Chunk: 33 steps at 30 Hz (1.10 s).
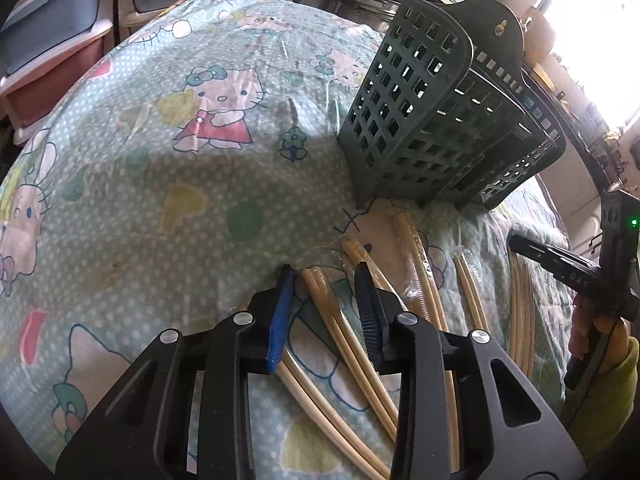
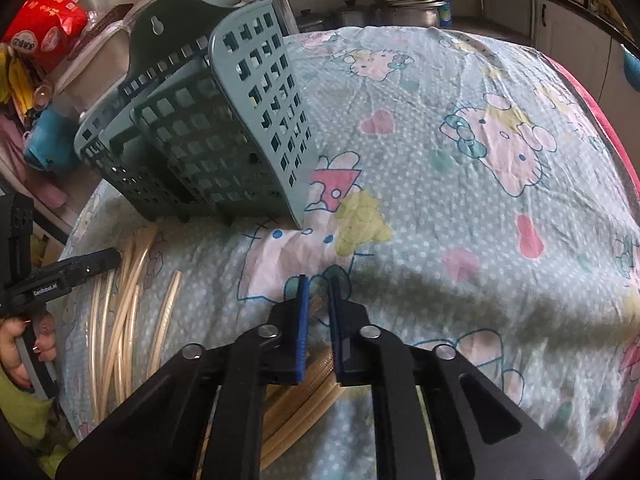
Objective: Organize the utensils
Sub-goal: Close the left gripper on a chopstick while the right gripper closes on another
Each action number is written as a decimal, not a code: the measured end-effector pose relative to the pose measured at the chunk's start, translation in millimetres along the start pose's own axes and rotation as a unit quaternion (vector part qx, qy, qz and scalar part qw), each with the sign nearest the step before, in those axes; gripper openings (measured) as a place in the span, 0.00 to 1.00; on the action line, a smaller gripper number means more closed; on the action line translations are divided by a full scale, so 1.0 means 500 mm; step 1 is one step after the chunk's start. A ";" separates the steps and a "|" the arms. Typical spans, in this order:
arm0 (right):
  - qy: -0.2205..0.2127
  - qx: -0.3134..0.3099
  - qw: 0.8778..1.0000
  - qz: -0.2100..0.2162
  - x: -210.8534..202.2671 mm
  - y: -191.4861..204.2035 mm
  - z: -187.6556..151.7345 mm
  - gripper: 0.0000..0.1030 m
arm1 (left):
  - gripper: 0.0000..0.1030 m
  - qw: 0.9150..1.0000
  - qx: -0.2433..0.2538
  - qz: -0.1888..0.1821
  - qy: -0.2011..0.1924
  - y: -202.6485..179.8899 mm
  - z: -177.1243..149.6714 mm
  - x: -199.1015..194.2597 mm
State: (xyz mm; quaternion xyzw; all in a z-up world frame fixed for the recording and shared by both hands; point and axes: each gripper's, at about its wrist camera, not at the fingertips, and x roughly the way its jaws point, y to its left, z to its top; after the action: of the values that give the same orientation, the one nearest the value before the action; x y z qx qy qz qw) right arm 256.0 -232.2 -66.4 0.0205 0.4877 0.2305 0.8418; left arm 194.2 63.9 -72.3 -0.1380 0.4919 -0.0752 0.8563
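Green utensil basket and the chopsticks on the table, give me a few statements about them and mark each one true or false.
1. The green basket stands upright on the cartoon-print tablecloth. True.
2. Chopsticks already stand inside the basket. False: none shows in it; the wrapped chopsticks lie on the cloth in front of it.
3. The left gripper has a pair of chopsticks between its fingers. True.
4. The right gripper stands wide open over bare cloth. False: its fingers are nearly together on a chopstick bundle.
5. The basket wall is solid plastic. False: it is a grid of square holes.
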 end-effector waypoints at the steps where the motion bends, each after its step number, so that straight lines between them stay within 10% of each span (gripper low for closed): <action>1: -0.005 0.001 1.000 0.001 -0.004 -0.002 0.002 0.05 | 0.22 1.000 0.000 0.001 0.000 0.001 0.001 0.001; 13: -0.084 0.006 0.996 0.025 -0.083 0.020 0.016 0.02 | 0.07 1.000 -0.002 -0.010 -0.016 0.006 0.003 -0.013; 33: -0.192 -0.035 0.979 0.057 -0.256 0.129 0.011 0.01 | 0.03 0.979 0.073 -0.076 -0.176 -0.125 0.062 -0.228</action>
State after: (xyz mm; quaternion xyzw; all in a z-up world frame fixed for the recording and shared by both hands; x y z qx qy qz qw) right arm 183.1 -225.8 57.0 0.0625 0.3068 0.2873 0.9052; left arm 163.9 40.0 55.8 -0.1233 0.3148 -0.1498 0.9291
